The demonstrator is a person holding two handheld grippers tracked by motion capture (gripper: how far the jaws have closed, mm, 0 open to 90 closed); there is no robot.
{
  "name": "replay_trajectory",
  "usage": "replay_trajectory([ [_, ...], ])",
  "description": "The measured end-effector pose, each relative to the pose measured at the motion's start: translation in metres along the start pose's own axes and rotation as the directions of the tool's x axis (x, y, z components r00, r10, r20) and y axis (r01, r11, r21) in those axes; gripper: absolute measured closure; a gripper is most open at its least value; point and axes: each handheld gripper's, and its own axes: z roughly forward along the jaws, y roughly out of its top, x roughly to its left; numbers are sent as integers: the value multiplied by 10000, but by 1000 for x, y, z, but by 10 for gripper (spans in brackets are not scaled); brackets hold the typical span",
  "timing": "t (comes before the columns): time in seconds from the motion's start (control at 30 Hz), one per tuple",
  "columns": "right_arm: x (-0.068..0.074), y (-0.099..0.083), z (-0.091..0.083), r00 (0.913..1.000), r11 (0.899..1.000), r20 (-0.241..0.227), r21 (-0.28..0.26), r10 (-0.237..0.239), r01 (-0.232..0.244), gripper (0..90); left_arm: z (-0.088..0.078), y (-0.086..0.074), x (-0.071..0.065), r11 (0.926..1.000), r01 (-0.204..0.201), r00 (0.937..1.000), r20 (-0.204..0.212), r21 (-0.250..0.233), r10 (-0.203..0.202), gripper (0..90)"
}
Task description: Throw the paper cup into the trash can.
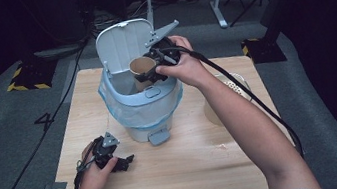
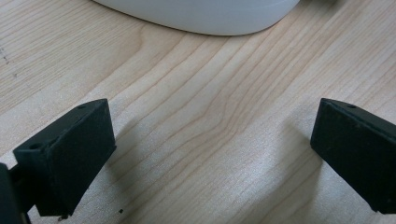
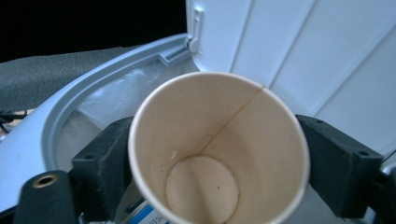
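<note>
Over the lined bin (image 1: 127, 105), right claw (image 1: 150, 72) stands spread around a paper cup (image 1: 142, 68); left claw (image 1: 125, 162) spread.

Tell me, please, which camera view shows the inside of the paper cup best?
The right gripper view: the paper cup sits between the right gripper's jaws, mouth toward the camera, bottom and seam plain. The high view shows it small, above the open bin. The left gripper view shows tabletop.

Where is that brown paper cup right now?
In the high view the paper cup is between the right gripper's fingers, over the open mouth of the lined bin, just in front of its raised lid.
</note>
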Motion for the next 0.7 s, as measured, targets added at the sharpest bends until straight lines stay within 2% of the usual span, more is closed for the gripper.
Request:
replay_trajectory([
  [0.07,1,-1,-2,9992,9993,229,-169,-335,339,185,0,0,0,10000,0,10000,-2,-3,0,1],
  [0.17,2,-2,-3,9968,9988,665,-129,-453,463,190,0,0,0,10000,0,10000,-1,-7,0,1],
  [0.37,2,-6,-7,9966,9991,748,269,-333,314,180,0,0,0,10000,1,10000,2,-1,-1,0],
  [0.47,0,-9,-11,9958,9993,875,302,-265,239,183,0,0,0,10000,-2,10000,3,2,2,1],
  [0.63,-4,-9,-20,9902,9994,1374,-232,-237,271,193,0,0,0,10000,1,10000,4,1,-1,1],
  [0.7,-4,-7,-22,9906,9985,1354,-475,-187,253,216,0,0,0,10000,5,10000,7,0,-5,1],
])
